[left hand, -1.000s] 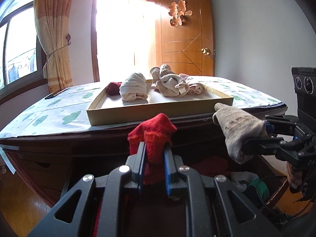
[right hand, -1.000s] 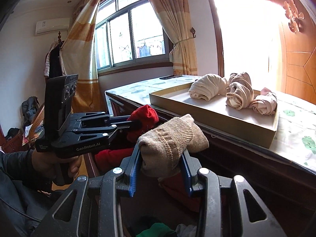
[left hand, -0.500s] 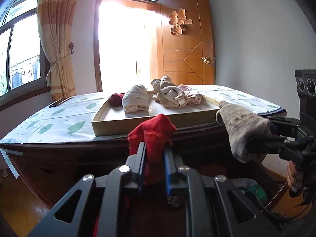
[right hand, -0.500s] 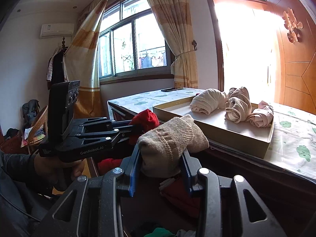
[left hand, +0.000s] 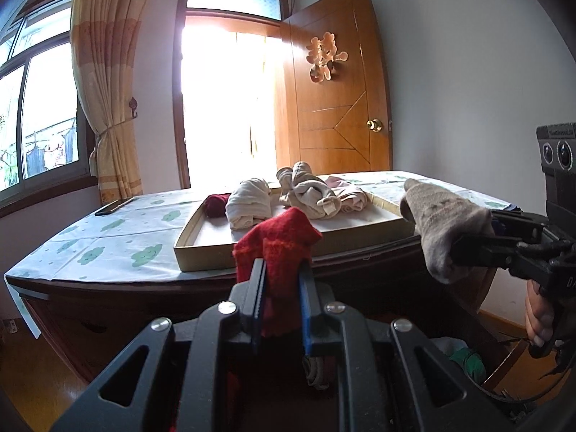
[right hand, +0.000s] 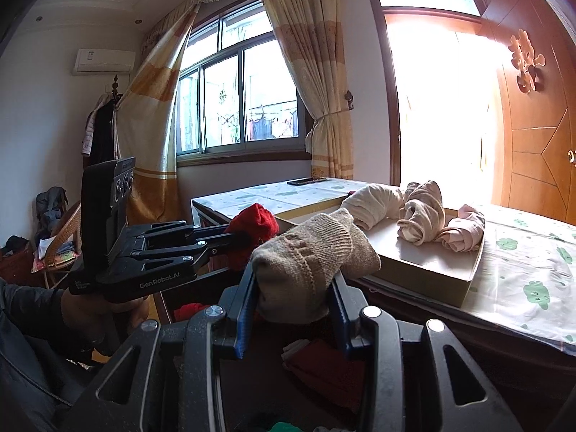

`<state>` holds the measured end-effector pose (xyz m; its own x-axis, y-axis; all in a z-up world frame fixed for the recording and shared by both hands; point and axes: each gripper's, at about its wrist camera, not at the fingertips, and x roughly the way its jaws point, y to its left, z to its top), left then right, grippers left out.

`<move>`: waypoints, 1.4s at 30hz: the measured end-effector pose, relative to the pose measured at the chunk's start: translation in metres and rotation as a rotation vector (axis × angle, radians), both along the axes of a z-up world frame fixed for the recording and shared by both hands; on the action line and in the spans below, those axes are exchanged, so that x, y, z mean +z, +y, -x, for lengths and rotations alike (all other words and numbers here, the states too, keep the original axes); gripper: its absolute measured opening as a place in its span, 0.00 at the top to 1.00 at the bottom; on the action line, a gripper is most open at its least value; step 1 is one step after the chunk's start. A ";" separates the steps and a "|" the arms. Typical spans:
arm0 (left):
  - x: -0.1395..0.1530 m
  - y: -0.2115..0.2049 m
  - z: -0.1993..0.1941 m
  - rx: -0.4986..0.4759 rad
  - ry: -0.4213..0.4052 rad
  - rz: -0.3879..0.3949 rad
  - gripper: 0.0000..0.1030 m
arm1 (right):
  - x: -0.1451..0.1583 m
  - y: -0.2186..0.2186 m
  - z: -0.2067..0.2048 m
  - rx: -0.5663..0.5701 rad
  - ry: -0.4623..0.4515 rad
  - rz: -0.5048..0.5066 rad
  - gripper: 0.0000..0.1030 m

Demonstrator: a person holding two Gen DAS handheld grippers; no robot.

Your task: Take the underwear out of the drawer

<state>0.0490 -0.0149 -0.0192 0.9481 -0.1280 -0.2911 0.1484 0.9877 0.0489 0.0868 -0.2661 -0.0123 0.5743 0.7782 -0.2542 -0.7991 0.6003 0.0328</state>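
Dark wooden desk [left hand: 108, 298], white cloth with green cloud print [left hand: 118, 237] spread over its top, shallow cardboard tray [left hand: 201, 255] on the cloth at centre, black phone [left hand: 113, 206] at 10 o'clock of the tray, near the window-side edge

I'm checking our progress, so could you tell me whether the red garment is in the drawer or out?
Out: the left tool holds the red garment raised before the tabletop.
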 end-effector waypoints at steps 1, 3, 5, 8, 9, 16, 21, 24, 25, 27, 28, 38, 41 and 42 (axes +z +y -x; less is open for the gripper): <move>0.002 -0.001 0.000 -0.001 -0.005 -0.003 0.86 | 0.002 -0.001 0.001 -0.002 -0.006 -0.004 0.62; 0.007 -0.003 0.000 -0.003 -0.018 -0.011 0.86 | 0.006 -0.002 0.002 -0.003 -0.016 -0.008 0.62; 0.011 -0.005 0.000 -0.007 -0.028 -0.017 0.86 | 0.009 -0.004 0.002 -0.006 -0.023 -0.012 0.62; 0.015 -0.009 -0.004 -0.015 -0.030 -0.030 0.86 | 0.012 -0.006 0.002 -0.008 -0.026 -0.016 0.62; 0.015 -0.011 -0.005 -0.018 -0.028 -0.034 0.86 | 0.013 -0.006 0.001 -0.010 -0.028 -0.015 0.62; 0.024 -0.020 -0.024 -0.047 -0.016 -0.054 0.86 | 0.020 -0.005 -0.009 -0.027 -0.041 0.016 0.62; 0.032 -0.023 -0.043 -0.065 0.009 -0.056 0.86 | 0.032 -0.007 -0.024 -0.050 -0.036 0.027 0.62; 0.036 -0.025 -0.058 -0.075 0.030 -0.060 0.86 | 0.039 -0.008 -0.037 -0.072 -0.024 0.034 0.62; 0.037 -0.025 -0.063 -0.078 0.039 -0.058 0.86 | 0.041 -0.009 -0.042 -0.080 -0.018 0.036 0.62; 0.039 -0.025 -0.072 -0.083 0.054 -0.052 0.86 | 0.045 -0.010 -0.053 -0.099 -0.013 0.046 0.62; 0.040 -0.026 -0.078 -0.086 0.064 -0.052 0.86 | 0.045 -0.010 -0.058 -0.107 -0.011 0.053 0.62; 0.049 -0.030 -0.135 -0.092 0.169 -0.024 0.86 | 0.048 -0.004 -0.109 -0.174 -0.005 0.147 0.62; 0.047 -0.033 -0.151 -0.080 0.214 -0.014 0.86 | 0.047 0.001 -0.122 -0.193 -0.012 0.191 0.62; 0.047 -0.035 -0.156 -0.073 0.226 -0.014 0.86 | 0.046 0.003 -0.127 -0.196 -0.008 0.204 0.62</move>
<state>0.2052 -0.0494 0.0275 0.8472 -0.1879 -0.4969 0.2277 0.9735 0.0201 0.2139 -0.2635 0.0341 0.7113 0.5857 -0.3885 -0.6670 0.7368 -0.1104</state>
